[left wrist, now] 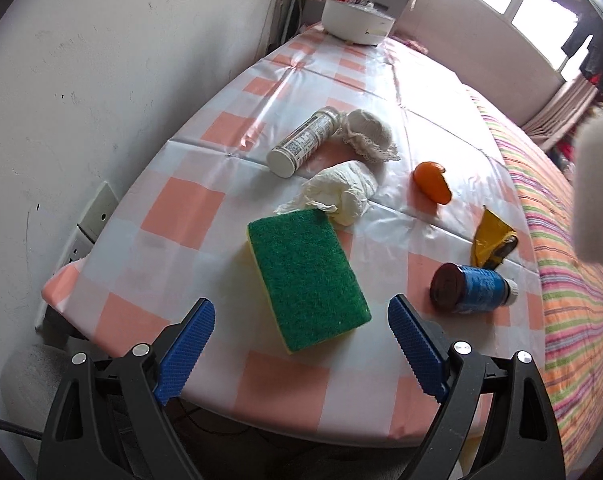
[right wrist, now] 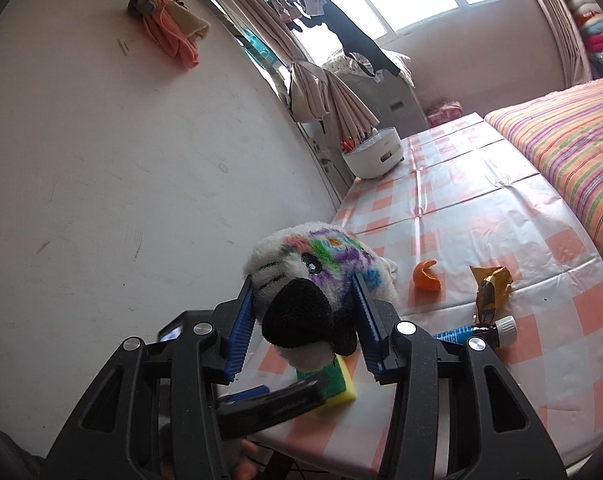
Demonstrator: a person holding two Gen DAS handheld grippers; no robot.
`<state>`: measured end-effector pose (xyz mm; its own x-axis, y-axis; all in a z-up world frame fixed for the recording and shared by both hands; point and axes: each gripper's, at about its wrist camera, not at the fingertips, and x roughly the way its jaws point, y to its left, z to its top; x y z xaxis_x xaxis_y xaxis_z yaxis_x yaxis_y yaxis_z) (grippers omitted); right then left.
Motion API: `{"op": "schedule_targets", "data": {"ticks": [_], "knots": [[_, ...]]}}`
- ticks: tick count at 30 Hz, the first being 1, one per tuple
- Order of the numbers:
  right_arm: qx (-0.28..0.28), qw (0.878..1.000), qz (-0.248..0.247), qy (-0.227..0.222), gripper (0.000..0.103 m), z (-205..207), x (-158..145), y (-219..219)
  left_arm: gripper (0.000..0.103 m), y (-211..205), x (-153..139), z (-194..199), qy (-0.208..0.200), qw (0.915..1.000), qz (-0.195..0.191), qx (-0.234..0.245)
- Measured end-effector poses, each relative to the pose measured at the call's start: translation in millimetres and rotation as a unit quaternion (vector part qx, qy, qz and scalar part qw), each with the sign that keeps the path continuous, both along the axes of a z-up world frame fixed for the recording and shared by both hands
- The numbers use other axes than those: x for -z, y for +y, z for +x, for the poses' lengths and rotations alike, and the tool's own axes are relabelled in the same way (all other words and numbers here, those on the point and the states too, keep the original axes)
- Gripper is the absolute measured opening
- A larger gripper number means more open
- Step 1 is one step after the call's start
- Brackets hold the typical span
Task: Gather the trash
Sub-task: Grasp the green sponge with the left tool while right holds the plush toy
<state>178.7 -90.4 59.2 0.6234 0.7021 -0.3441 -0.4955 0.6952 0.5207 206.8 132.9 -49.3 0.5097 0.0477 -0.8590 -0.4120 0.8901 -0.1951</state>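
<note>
Glossy checked tablecloth [left wrist: 229, 160], scratchy green sponge [left wrist: 307, 276]

Left gripper [left wrist: 301, 320] at bottom of frame, blue pads wide apart, nothing between. Just above, centre: green-and-yellow sponge [left wrist: 307, 278] on checked tablecloth [left wrist: 181, 208]. Crumpled tissue [left wrist: 341, 192] touching its upper edge. Right of centre: orange peel [left wrist: 431, 182], yellow wrapper [left wrist: 491, 242], blue bottle [left wrist: 471, 289] lying down.
</note>
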Motion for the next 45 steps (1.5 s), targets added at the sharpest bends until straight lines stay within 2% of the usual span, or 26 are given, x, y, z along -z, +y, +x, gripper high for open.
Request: {"op": "schedule_targets", "data": {"ticks": [5,10,18,20,23,26,32,36,39,45], "knots": [[-0.004,1.0,0.009,0.011,0.045,1,9,-4,0.086,-1,13,20,0.031,0.9992,0.016,-0.023],[-0.008,1.0,0.013,0.014,0.045,2,12,-3,0.086,2,30,34,0.065,0.9974,0.025,-0.016],[-0.008,1.0,0.013,0.014,0.045,-3,10,1,0.086,0,32,36,0.062,0.997,0.041,0.023],[-0.007,1.0,0.009,0.014,0.045,-4,12,3,0.081,3,32,34,0.058,0.9974,0.033,0.028],[-0.008,1.0,0.006,0.019,0.045,-4,14,4,0.061,5,31,33,0.048,0.9974,0.015,0.053],[-0.006,1.0,0.005,0.02,0.045,-7,16,5,0.06,6,29,29,0.038,0.9965,0.016,0.072],[0.001,1.0,0.002,0.016,0.045,-16,13,4,0.057,22,26,10,-0.002,0.996,-0.02,0.087],[0.007,1.0,0.001,0.012,0.045,-24,10,4,0.057,29,17,-3,-0.03,0.9947,-0.021,0.097],[0.01,1.0,-0.001,0.012,0.045,-29,10,5,0.057,25,9,-15,-0.047,0.9933,-0.007,0.106],[0.021,1.0,-0.01,0.018,0.045,-43,13,1,0.057,23,-3,-32,-0.07,0.9896,-0.005,0.125]]}}
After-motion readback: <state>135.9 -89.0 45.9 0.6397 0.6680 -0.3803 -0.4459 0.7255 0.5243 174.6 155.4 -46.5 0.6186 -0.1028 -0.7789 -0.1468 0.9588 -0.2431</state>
